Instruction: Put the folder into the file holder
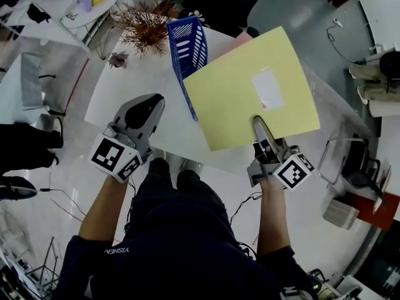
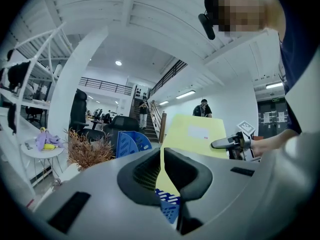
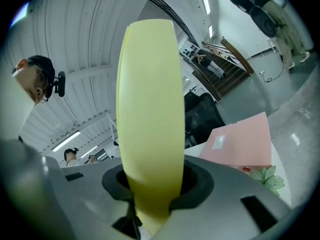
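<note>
Now clamped at its near edge in the right gripper [image 1: 259,122]: flat yellow paper folder [image 1: 250,99], held above the white bench [image 1: 125,86], next to the blue slotted plastic file holder [image 1: 187,42] and not yet inside. Left gripper [image 1: 153,102] empty, jaws drawn together, off to the side. Best to stand the folder upright, line its edge with a slot, then lower slowly. Counted: one yellow folder, one pink folder [image 3: 245,144], one holder, two grippers.
</note>
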The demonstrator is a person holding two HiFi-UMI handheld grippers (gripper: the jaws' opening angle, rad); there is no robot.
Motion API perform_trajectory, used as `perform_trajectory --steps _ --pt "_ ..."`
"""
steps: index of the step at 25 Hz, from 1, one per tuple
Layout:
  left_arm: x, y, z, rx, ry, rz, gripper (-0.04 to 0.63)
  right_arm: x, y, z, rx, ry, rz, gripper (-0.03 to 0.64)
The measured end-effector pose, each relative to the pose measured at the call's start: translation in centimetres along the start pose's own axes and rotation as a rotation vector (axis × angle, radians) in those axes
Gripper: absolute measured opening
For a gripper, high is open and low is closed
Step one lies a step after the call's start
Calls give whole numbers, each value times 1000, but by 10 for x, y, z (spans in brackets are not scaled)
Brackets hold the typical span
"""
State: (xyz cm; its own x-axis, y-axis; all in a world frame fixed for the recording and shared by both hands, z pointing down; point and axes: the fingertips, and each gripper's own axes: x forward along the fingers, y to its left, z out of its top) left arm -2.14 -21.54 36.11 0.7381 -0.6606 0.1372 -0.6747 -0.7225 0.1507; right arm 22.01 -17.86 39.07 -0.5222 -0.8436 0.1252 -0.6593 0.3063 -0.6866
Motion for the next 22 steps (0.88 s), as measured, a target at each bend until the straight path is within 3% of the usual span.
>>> perform_trajectory --steps 12,22 --pt "7 22 2 -3 9 -125 48 11 31 0 -141 -60 -107 141" --pt "8 46 8 -9 0 -168 48 41 58 3 -276 -58 -139 141"
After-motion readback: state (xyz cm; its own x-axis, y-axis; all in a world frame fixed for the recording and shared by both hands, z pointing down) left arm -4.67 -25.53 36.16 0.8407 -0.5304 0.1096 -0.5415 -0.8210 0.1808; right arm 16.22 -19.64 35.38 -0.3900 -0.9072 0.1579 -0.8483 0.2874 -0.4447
